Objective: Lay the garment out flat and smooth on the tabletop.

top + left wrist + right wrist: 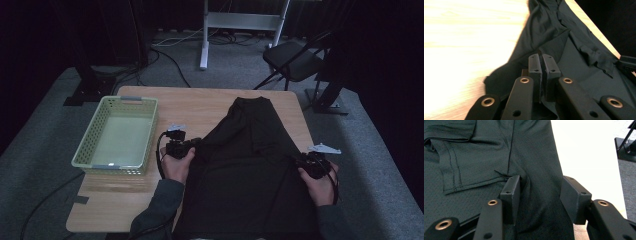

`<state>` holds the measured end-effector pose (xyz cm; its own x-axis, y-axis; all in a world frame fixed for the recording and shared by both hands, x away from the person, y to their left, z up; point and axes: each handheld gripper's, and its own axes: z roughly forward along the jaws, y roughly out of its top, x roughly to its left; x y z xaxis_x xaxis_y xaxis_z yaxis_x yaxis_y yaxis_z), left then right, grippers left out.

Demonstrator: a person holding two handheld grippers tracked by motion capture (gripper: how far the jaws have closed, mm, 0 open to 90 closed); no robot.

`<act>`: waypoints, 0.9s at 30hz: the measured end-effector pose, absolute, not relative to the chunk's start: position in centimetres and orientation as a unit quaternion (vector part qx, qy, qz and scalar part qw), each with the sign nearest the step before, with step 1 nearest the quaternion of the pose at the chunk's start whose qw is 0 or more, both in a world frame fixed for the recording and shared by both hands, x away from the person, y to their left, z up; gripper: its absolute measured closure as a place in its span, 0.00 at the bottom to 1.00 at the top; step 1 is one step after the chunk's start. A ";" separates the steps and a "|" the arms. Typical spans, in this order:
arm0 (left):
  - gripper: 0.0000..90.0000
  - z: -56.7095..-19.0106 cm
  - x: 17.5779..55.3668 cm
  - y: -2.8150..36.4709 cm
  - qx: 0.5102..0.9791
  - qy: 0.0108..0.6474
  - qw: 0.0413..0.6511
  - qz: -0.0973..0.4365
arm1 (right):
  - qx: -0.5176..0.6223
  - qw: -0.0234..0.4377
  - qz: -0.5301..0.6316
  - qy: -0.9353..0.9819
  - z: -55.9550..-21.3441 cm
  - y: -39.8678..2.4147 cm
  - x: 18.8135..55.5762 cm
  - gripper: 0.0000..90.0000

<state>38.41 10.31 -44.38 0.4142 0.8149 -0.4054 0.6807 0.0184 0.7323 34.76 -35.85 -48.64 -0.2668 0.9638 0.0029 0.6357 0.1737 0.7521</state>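
A black garment [250, 160] lies spread over the right half of the wooden table [200, 100], narrowing toward the far edge. My left gripper [194, 143] is at its left edge, shut on a thin fold of the black garment [564, 35]; in the left gripper view [543, 58] a sliver of cloth sticks up between the closed jaws. My right gripper [301, 161] sits at the cloth's right edge. In the right gripper view [540, 182] its jaws stand wide apart over a raised ridge of the garment [534, 157], beside a stitched sleeve hem [456, 172].
A pale green perforated basket [90, 132] stands on the left part of the table. Bare wood shows between basket and cloth. Beyond the table are a folding chair [295, 60], a white stand [205, 35] and cables on grey carpet.
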 end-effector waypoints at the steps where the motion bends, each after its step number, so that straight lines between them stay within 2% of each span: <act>1: 0.97 -44.3 38.4 10.5 0.695 0.538 0.472 0.073 | 0.552 0.249 0.329 0.724 -48.6 -35.8 34.8 0.56; 27: 0.97 -44.1 38.4 14.6 0.656 0.575 0.477 0.104 | 0.559 0.253 0.321 0.722 -48.5 -36.6 34.6 0.57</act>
